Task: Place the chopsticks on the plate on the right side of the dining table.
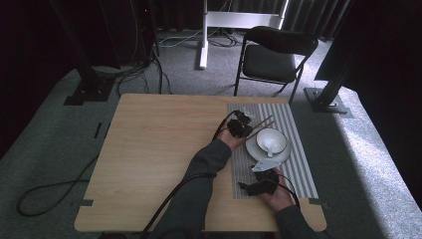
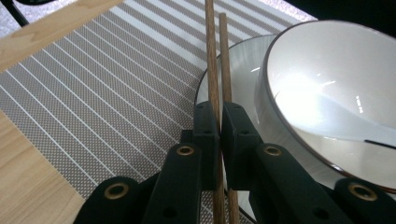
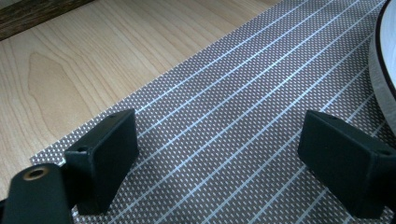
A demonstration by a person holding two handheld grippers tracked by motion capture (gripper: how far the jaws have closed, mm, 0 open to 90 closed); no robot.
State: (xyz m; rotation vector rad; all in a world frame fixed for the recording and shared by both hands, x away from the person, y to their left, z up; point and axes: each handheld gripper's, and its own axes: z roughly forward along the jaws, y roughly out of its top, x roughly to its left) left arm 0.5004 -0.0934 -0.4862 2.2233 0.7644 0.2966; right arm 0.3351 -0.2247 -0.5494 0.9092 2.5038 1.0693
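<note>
A striped placemat (image 1: 293, 124) (image 2: 116, 93) (image 3: 233, 93) covers the right side of the wooden table. On it stands a white plate (image 1: 254, 150) (image 2: 233, 70) bearing a white bowl (image 1: 278, 137) (image 2: 317, 79) with a white spoon (image 1: 269, 145) (image 2: 327, 123) inside. My left gripper (image 1: 240, 125) (image 2: 220, 116) is shut on a pair of wooden chopsticks (image 1: 261, 124) (image 2: 211, 56), which reach out low over the mat beside the plate's far-left rim. My right gripper (image 1: 256, 185) (image 3: 233, 158) hovers open just above the mat's near end, with nothing between its jaws. The plate's rim (image 3: 385, 60) lies to its right.
Bare light wood tabletop (image 1: 159, 149) stretches left of the mat. A black folding chair (image 1: 276, 52) stands beyond the table's far edge. Cables (image 1: 50, 191) trail over the carpet at left, and black stand feet (image 1: 328, 102) sit near the far corners.
</note>
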